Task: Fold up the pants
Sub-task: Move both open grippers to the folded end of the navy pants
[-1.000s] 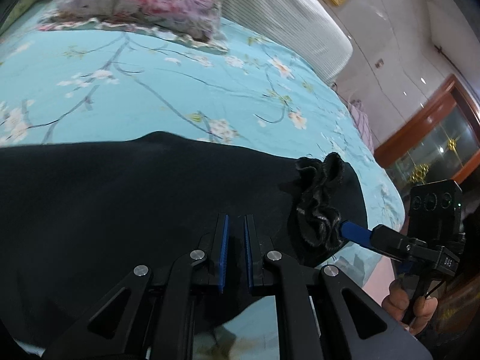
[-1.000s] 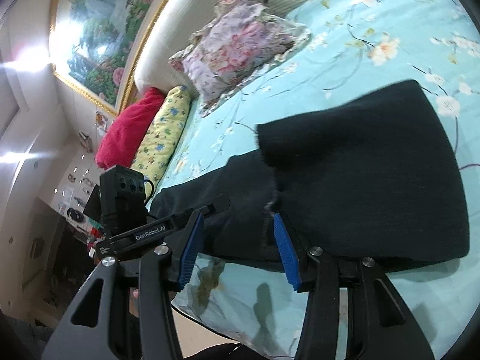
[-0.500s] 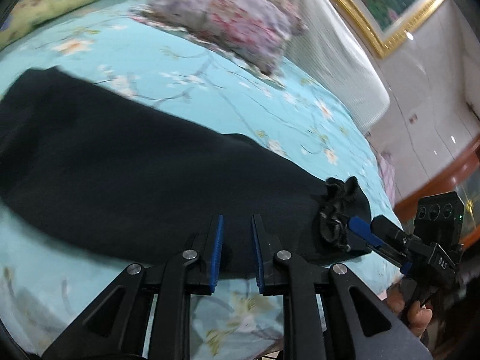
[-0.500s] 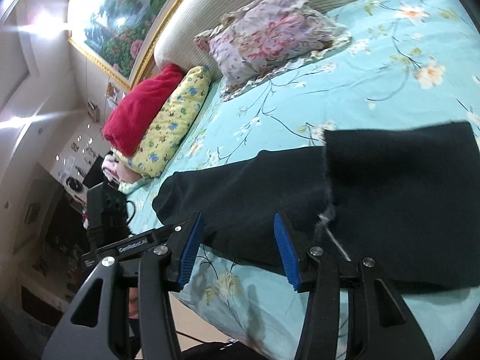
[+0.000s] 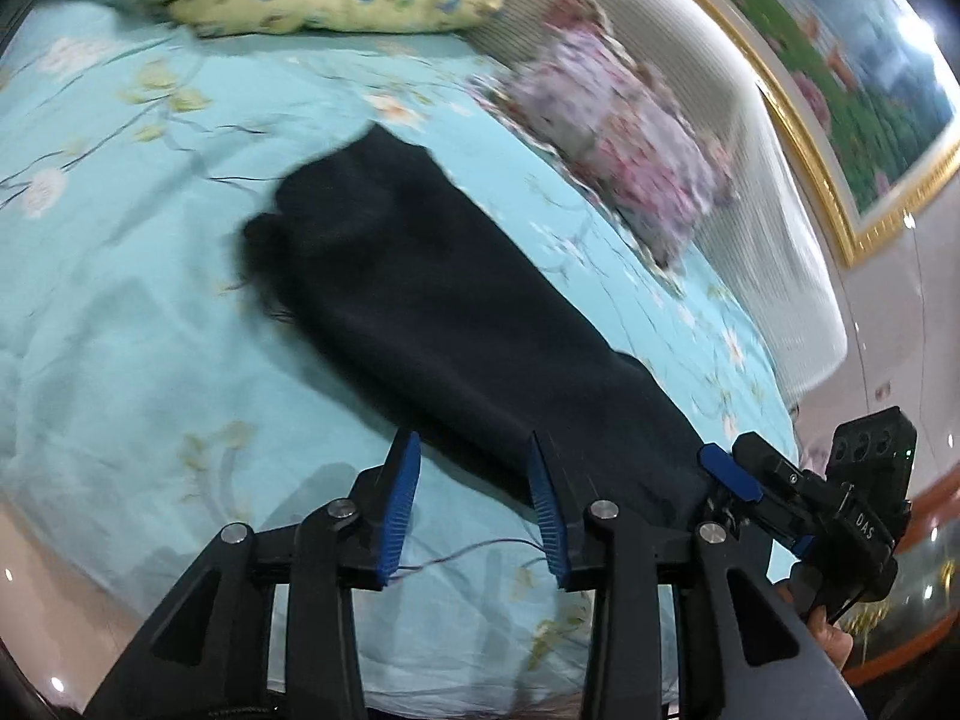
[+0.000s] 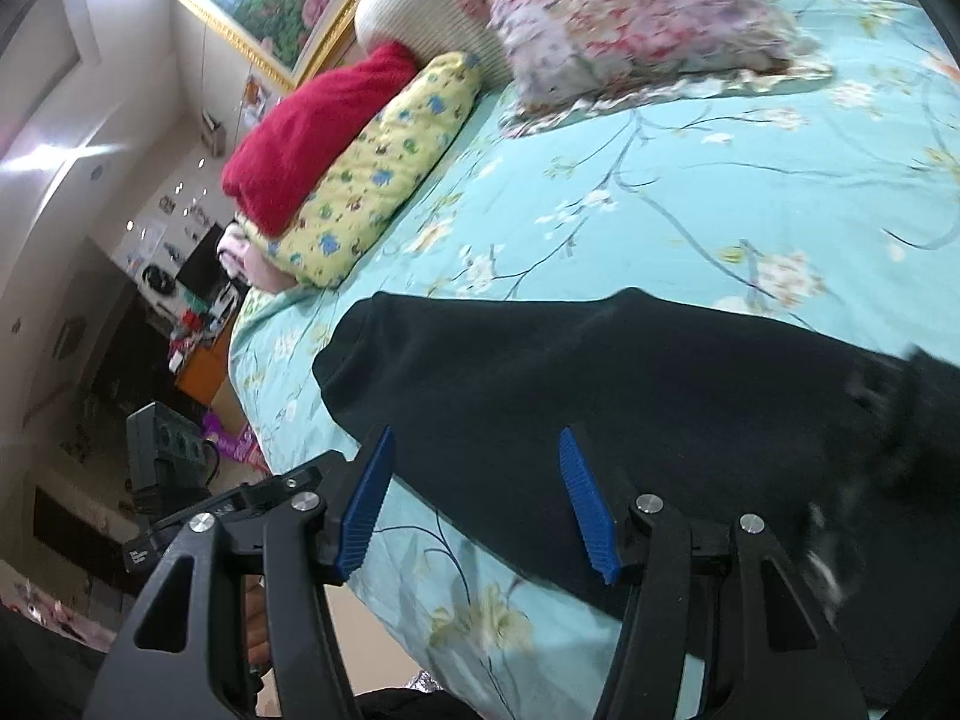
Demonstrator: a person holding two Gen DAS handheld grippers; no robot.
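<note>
Black pants lie flat in a long strip on the turquoise floral bedspread, near the bed's front edge. They also show in the right wrist view. My left gripper is open and empty, just above the near edge of the pants. My right gripper is open and empty, over the near edge of the pants at their left end. The right gripper also shows in the left wrist view, at the pants' right end.
A floral pillow, a yellow patterned pillow and a red blanket lie by the headboard. The bed's front edge runs just under both grippers. A desk with clutter stands beyond the bed's left side.
My left gripper has opened wide and swung left along the pants. My right gripper has stayed open and moved left; the folded-over part of the pants now lies at its right.
</note>
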